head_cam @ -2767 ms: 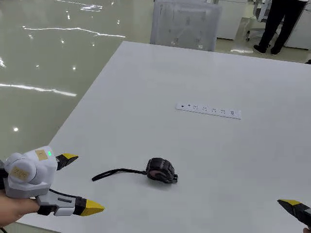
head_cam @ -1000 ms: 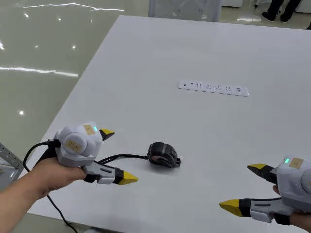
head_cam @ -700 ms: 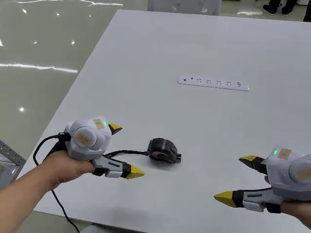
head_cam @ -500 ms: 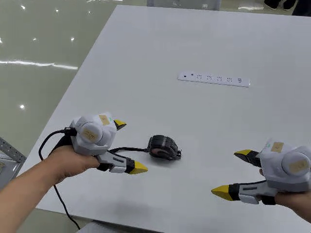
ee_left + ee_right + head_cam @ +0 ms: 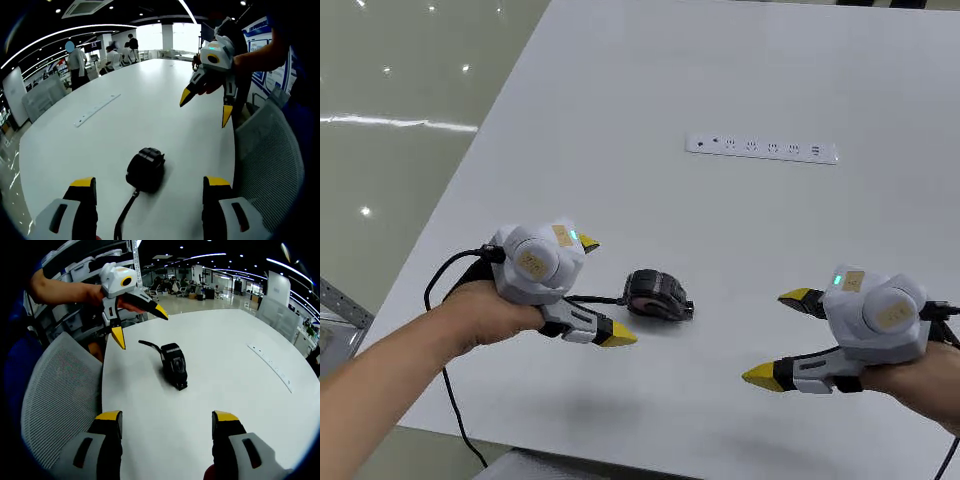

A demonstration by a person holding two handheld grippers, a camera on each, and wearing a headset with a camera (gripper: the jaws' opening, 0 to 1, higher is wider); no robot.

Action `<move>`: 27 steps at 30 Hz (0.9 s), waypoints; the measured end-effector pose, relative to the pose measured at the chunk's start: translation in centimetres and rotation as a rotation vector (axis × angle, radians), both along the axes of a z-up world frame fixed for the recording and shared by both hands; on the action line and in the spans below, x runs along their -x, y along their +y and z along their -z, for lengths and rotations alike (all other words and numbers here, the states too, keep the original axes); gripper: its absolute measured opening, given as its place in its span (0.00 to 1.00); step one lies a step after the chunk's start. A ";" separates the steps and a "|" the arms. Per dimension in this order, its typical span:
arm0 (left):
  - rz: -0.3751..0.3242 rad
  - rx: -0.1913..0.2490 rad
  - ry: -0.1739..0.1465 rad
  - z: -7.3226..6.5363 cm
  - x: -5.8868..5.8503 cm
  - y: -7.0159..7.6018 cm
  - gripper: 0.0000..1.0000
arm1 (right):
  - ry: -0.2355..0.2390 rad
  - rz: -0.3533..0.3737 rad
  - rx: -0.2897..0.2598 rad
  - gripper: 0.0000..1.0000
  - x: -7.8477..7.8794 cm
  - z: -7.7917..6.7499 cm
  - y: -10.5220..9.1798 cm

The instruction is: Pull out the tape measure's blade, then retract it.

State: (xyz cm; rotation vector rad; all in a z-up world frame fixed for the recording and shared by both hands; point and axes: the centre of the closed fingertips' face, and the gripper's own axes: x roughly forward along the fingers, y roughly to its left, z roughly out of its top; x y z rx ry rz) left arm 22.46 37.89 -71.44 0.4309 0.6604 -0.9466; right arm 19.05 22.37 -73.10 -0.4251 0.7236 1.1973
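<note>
The tape measure (image 5: 657,296) rests on the desk (image 5: 720,80) between both grippers. The left gripper (image 5: 605,290) is just beside it, fingers (image 5: 618,338) spread around the wrist strap (image 5: 126,206). The right gripper (image 5: 774,336) is well apart, spread and empty. I judge the case hard, dense and slightly slick, so I'd clamp its flat sides and pinch the springy blade at its tip.

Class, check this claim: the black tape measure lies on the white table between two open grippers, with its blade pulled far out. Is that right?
Not quite. The black tape measure lies on the white table between the open left gripper and right gripper, but its blade is retracted, as the head view shows.
</note>
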 end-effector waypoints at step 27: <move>0.150 -0.102 0.001 3.1 -2.0 -2.1 0.72 | -0.033 -0.171 0.042 0.55 -2.7 4.1 4.3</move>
